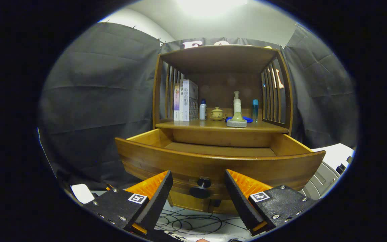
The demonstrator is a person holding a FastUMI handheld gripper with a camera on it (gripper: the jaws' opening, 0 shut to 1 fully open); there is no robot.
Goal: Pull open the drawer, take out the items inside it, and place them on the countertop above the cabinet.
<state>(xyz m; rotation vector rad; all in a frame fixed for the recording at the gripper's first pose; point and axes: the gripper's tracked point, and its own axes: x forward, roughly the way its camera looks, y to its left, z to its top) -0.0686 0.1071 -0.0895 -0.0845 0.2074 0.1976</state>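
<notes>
Wide apart, the gripper (198, 188) holds nothing, its two fingers standing either side of the drawer's dark knob (201, 187), which sits in the gap between them without touching either. Cables (193, 220) lie in loops on the pale floor below the fingers. Just ahead, the drawer (220, 161) is pulled well out of the wooden cabinet (222, 57); its curved front hides most of the inside, and the strip of drawer floor that shows over the front is bare wood. Whether anything lies lower down behind the front cannot be told.

Beyond the drawer, the bench (213, 125) above it carries a row of things under the cabinet's top board. Books (186, 101) stand upright at the left, against the slatted side. Next to them stands a small white bottle (203, 110), then a lidded pot (217, 113). A pump bottle (237, 114) stands nearer the bench's front edge, with something blue (245, 118) lying behind it. A slim blue bottle (255, 110) stands at the right, near the right-hand slats. Some pale equipment (331, 164) sits to the right of the drawer.
</notes>
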